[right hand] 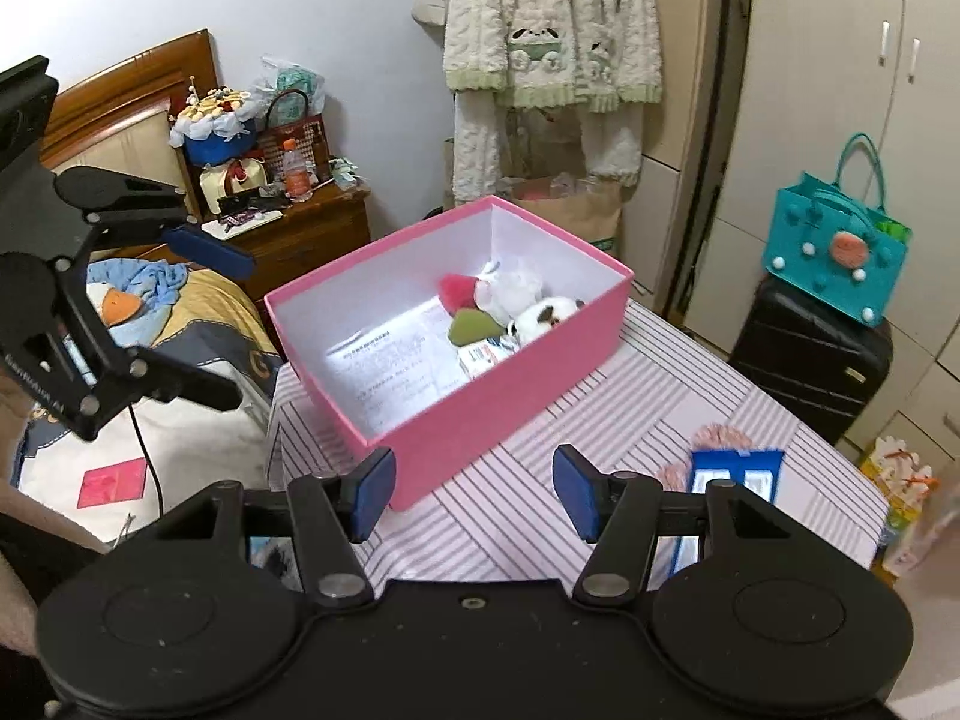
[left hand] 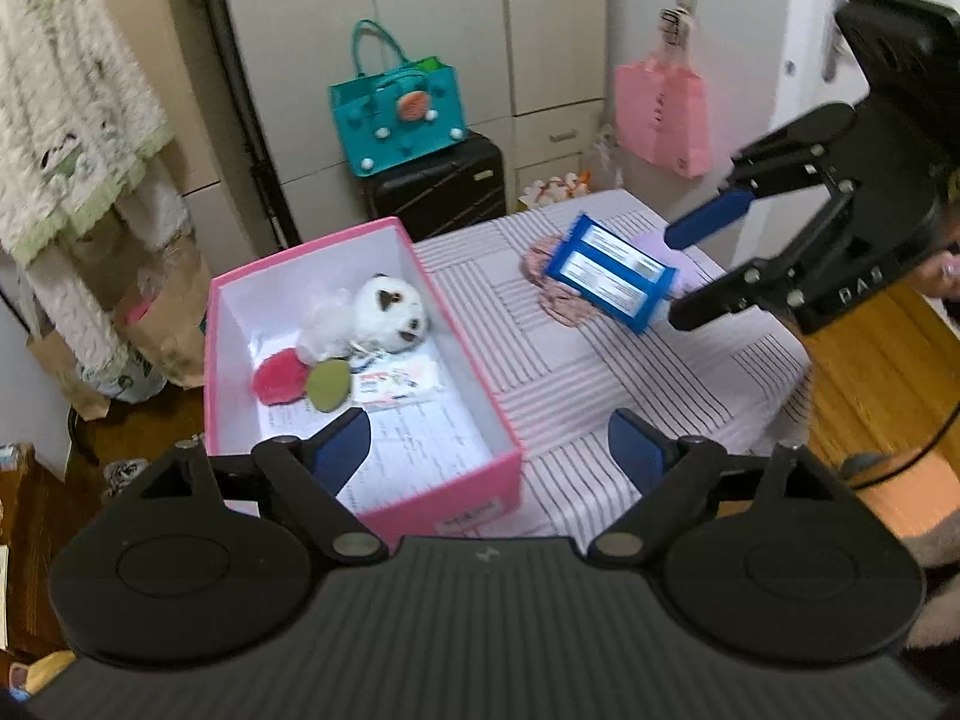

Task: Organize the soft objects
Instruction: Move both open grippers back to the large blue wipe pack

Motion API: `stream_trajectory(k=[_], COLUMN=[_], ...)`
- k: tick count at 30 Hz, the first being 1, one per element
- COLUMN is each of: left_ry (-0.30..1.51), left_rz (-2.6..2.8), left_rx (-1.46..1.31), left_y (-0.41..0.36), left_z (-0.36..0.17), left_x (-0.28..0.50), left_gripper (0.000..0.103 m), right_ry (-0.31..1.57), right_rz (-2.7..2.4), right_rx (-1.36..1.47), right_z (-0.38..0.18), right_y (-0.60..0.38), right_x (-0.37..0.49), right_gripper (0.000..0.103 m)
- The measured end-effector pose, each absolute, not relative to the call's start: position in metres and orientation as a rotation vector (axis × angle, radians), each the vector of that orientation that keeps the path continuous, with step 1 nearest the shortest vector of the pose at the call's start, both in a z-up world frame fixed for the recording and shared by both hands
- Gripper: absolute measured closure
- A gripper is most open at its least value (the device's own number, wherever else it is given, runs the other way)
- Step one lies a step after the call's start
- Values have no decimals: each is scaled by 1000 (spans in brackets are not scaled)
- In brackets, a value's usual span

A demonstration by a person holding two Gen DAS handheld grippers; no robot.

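Left wrist view: the left tongs (left hand: 489,450) stand wide with nothing between the pads, above the near corner of the pink box (left hand: 456,504) on the striped bench (left hand: 630,372). Ahead of them, inside the box, lie a white plush toy (left hand: 384,312), a red pom (left hand: 276,377), a green pad (left hand: 328,384) and a small packet (left hand: 396,387) (all clustered at the far end). Ahead and to the right, the right tongs (left hand: 681,273) are partly open and empty, their tips just beside a blue tissue pack (left hand: 612,273) lying on pink cloth (left hand: 555,300). Right wrist view: the blue pack sits just right of the right tongs' right pad.
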State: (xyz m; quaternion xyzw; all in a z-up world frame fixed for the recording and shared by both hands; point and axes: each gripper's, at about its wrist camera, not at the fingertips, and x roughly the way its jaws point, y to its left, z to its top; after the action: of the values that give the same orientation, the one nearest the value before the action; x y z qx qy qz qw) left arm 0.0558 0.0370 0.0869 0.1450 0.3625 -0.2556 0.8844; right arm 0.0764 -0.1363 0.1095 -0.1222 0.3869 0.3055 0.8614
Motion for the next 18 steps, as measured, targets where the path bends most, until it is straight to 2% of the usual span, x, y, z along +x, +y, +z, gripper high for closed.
stream_trajectory(k=[8,18], left_ry=[765,787], left_rz=[-630,-767], left_rx=[366,339], left_y=[7,-30], left_z=[72,42], left_x=[33,50], left_gripper=[15,15], right_ry=[762,676], right_rz=[620,493], right_rx=[-238,-215], right_z=[98,53], right_y=[-166,-192], right_x=[33,6], right_gripper=[32,30])
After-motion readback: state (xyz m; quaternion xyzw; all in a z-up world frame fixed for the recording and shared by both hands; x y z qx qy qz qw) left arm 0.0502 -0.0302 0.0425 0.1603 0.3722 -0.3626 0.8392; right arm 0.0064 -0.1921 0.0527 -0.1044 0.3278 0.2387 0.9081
